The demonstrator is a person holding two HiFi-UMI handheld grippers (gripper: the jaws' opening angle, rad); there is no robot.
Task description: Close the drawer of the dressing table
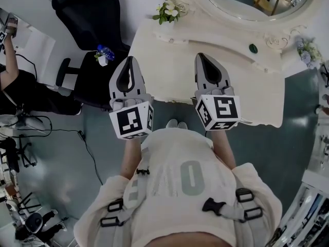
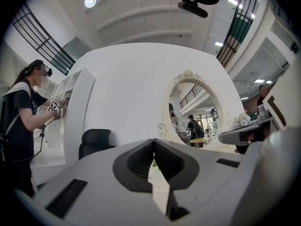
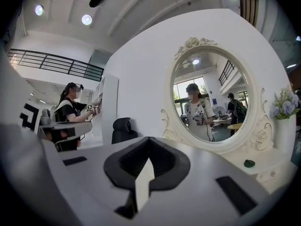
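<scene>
Table (image 1: 169,66) position: directly ahead of both grippers. Its cream top fills the upper middle of the head view, and its long axis runs left to right, with the front edge dipping slightly toward the right. Mirror (image 1: 247,6) stands at the back edge, so drawer travel runs from the person toward the mirror, square to the front edge. Drawer location: under the front edge, where the overhanging top hides its face. No drawer box projects past the edge in the head view (judged fully in or nearly so, not confirmed).

Chair (image 1: 85,14) stands just beside the table's left end. Bare floor (image 1: 295,115) lies open to the right and between person and table.

Left gripper (image 1: 129,60) has its jaws together on nothing and points level toward the table's left corner, near the chair. Right gripper (image 1: 202,56) is likewise closed and empty. It points at the mirror over the middle of the front edge, so it is the nearer tool for a straight push.

Flowers (image 1: 168,10) and a small dark object (image 1: 253,48) sit well back on the top, clear of the push line.
</scene>
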